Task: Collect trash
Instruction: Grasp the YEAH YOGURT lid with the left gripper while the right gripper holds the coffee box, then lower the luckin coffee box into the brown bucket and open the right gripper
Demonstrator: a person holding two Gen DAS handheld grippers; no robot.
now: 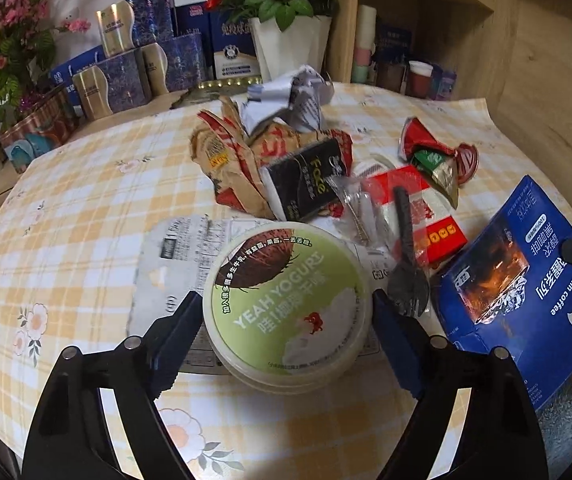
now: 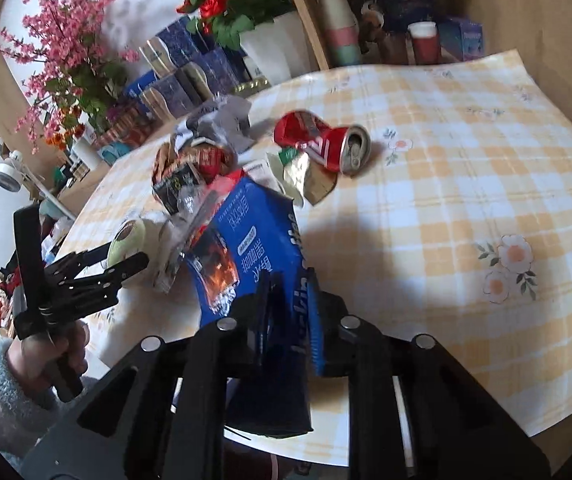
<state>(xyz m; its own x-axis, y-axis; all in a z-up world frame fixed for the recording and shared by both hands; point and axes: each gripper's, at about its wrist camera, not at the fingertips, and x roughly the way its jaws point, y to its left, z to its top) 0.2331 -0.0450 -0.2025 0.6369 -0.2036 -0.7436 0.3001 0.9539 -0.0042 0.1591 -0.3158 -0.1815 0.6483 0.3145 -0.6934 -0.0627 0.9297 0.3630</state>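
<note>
Your left tongs [image 1: 286,312] stand apart around the green-lidded yogurt tub [image 1: 286,304], one pad at each side of its rim and neither clearly pressing. The tub sits on the checked worktop [image 1: 86,200] at the near edge of the trash pile. Your right tongs [image 2: 290,312] are clamped on the near edge of the blue coffee box [image 2: 246,240], beside the crushed red can [image 2: 322,140].

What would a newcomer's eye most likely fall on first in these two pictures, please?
Probably the round green-lidded yogurt tub, close up between the open fingers of the left gripper, which do not clearly press it. Next, the blue coffee box, its near edge pinched in the right gripper. Behind lie a crushed red can and crumpled wrappers.
</note>
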